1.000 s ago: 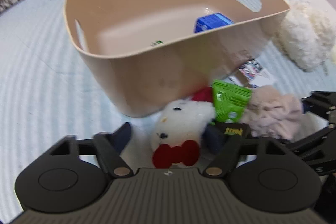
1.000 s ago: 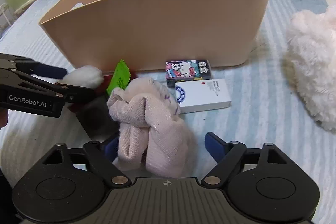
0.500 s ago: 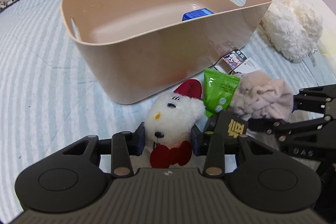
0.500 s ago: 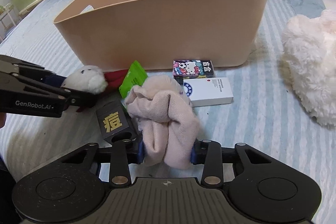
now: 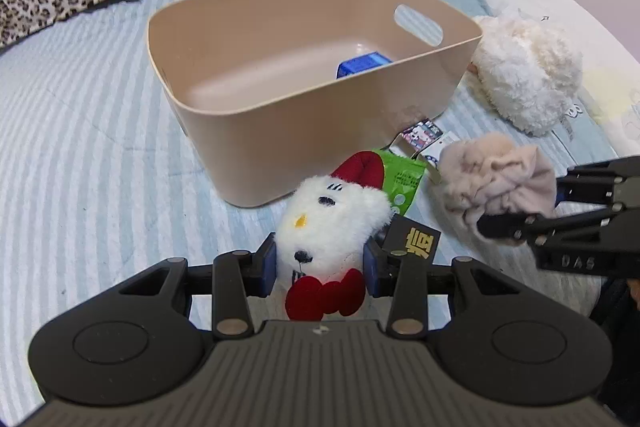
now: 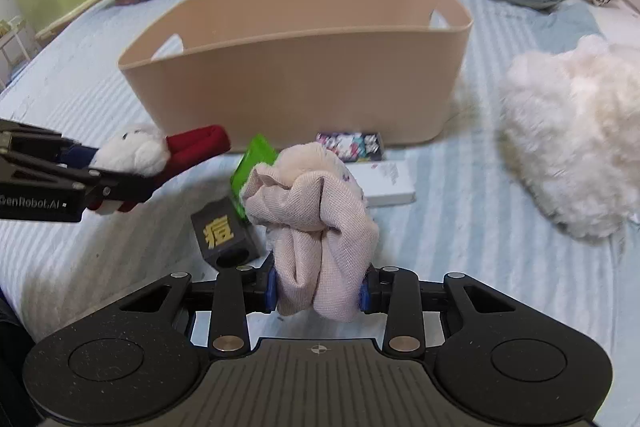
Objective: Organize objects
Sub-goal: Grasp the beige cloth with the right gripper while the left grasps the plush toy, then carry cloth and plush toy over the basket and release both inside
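Both claws closed, lifting plush toy and cloth.

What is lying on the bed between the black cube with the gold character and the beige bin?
In the right wrist view, a green packet lies between the black cube and the beige bin.
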Available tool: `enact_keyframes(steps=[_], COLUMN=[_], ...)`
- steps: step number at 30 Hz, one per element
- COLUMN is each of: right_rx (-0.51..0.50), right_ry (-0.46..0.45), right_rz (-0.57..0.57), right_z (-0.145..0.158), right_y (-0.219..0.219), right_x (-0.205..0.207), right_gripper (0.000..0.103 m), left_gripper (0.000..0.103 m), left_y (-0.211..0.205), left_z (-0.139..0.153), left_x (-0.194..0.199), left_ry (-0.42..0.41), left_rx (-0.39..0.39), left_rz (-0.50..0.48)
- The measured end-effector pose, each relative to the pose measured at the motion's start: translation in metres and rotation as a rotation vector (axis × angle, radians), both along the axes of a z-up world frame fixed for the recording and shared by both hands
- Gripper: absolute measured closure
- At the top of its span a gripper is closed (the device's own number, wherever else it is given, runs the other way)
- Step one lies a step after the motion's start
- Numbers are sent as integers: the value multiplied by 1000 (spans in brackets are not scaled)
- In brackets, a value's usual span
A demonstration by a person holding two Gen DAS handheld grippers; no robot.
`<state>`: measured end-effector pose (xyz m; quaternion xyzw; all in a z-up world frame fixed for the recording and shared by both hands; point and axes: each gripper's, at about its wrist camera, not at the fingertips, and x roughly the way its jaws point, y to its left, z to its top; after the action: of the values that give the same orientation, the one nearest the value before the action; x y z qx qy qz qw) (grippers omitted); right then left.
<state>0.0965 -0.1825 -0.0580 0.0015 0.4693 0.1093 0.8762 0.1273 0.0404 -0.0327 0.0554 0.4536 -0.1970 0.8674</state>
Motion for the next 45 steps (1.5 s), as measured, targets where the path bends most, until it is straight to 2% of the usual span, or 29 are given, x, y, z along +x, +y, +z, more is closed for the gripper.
enact_keyframes(steps=[9, 16, 21, 28, 36, 45], right_rx=[47, 68, 81, 93, 58, 60], right_ry=[-83, -172, -229, -291, -308, -294], right_rz=[-55, -96, -115, -145, -116, -103], right_z=[36, 61, 78, 94, 92, 80], right_y=[-23, -35, -43, -53, -37, -28], right_x=[-6, -4, 5, 32, 79, 125], right_gripper=[70, 70, 70, 70, 70, 70], left_gripper=[60, 60, 60, 60, 60, 60], left_y=[-5, -9, -12, -21, -30, -44], left_z=[31, 57, 75, 94, 80, 36], left_x=[-11, -10, 0, 28, 76, 118], left_ry=[-86, -155, -183, -233, -224, -168], left_rx=[-3, -21, -49, -45, -5, 96], left_rz=[5, 46, 90, 122, 185, 209])
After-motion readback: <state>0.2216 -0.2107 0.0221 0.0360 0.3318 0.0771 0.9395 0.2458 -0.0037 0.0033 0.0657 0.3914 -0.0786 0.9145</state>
